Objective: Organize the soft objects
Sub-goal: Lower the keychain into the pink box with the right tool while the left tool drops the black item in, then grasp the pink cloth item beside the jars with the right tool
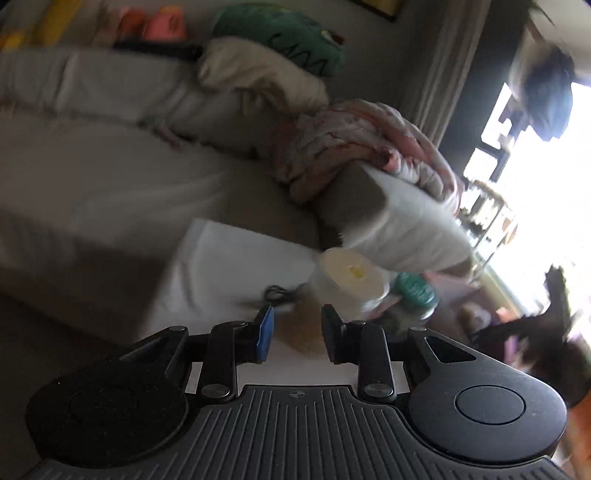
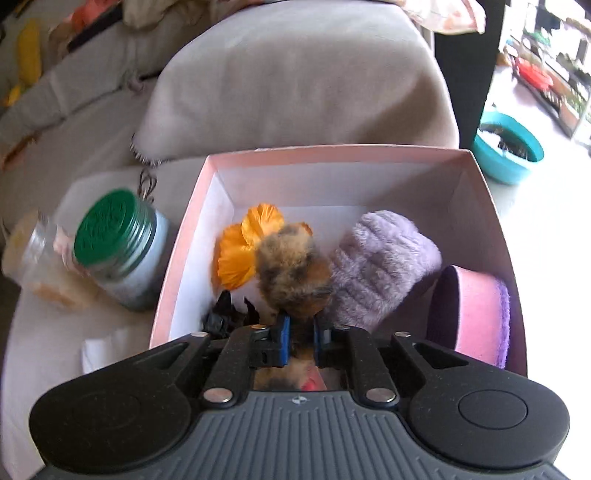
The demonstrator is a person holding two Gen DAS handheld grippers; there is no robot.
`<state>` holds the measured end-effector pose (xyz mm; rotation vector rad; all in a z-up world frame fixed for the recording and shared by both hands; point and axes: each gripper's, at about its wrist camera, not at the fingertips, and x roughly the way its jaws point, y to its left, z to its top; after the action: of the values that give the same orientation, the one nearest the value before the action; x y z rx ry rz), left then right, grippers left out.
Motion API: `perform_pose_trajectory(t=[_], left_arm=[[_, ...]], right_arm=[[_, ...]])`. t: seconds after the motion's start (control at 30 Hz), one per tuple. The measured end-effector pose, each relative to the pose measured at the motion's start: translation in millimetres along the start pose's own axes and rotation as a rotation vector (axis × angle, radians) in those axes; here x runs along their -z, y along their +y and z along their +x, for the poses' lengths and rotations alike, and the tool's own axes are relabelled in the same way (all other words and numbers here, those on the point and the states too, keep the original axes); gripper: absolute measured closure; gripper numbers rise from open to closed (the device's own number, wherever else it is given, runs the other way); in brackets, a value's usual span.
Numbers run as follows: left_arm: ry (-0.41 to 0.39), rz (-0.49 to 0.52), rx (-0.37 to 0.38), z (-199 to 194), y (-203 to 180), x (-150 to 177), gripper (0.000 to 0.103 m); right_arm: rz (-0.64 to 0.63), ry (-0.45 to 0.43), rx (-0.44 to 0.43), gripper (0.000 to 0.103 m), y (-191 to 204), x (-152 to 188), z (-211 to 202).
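My right gripper [image 2: 301, 320] hangs over an open pink box [image 2: 332, 153], jaws narrow, with a brown-and-orange furry toy [image 2: 291, 273] filling the gap between its blue pads. Inside the box lie an orange fabric flower [image 2: 240, 254], a fuzzy lilac sock [image 2: 380, 266], a pink-and-purple foam pad [image 2: 476, 314] and a small black item [image 2: 221, 317]. In the blurred left wrist view, my left gripper [image 1: 297, 314] stands open and holds nothing, near a cream-lidded jar [image 1: 351, 273] on the white table [image 1: 221, 266].
A green-lidded jar [image 2: 110, 229] and a clear jar [image 2: 33, 258] stand left of the box. A grey sofa armrest [image 2: 295, 81] rises behind it. A pink blanket [image 1: 351, 140] and a green plush [image 1: 288, 33] lie on the sofa. A teal bowl [image 2: 509, 147] sits on the floor.
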<state>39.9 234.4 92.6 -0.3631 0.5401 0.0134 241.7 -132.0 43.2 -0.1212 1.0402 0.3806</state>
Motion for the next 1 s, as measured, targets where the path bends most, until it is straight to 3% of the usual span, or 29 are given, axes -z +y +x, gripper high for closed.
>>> perform_pose_trajectory(t=[0.07,0.1,0.23,0.3,0.37,0.5,0.63,0.7,0.77,0.83,0.9,0.93,0.97,1.0], left_arm=[[-0.026,0.067,-0.001,-1,-6,6,0.072],[-0.035,0.089,0.005,1,-8,8,0.072],[-0.034,0.162,0.042,10,-21,16,0.072],[-0.024,0.166,0.071,13,-19,20,0.072],[-0.018,0.134,0.090,15,-13,24,0.072],[-0.006,0.084,0.098,20,-4,28,0.072],[0.029,0.061,0.130,15,2,37,0.072],[0.044,0.050,0.123,11,4,43,0.072],[0.054,0.039,0.126,6,6,49,0.072],[0.061,0.026,0.135,3,7,54,0.072],[0.070,0.016,0.141,2,7,56,0.072],[0.073,0.013,0.147,2,6,58,0.072],[0.077,0.010,0.154,3,5,58,0.072],[0.081,0.009,0.161,4,4,59,0.072]], right_arm=[[-0.059,-0.023,0.031,0.047,10,2,-10],[-0.093,-0.055,0.053,0.042,17,4,-20],[-0.236,-0.219,0.126,0.040,43,10,-64],[-0.331,-0.331,0.136,0.033,61,22,-88],[-0.461,-0.417,0.121,0.019,88,29,-101],[-0.785,-0.433,0.121,0.019,150,44,-87],[-1.017,-0.414,0.154,0.020,201,56,-41],[-1.086,-0.410,0.180,0.025,216,58,-18],[-1.115,-0.400,0.208,0.043,222,55,1],[-1.129,-0.399,0.228,0.049,228,52,16],[-1.127,-0.381,0.234,0.067,229,46,26],[-1.110,-0.371,0.229,0.087,230,46,27],[-1.088,-0.370,0.217,0.095,231,45,23],[-1.055,-0.388,0.201,0.095,228,46,13]])
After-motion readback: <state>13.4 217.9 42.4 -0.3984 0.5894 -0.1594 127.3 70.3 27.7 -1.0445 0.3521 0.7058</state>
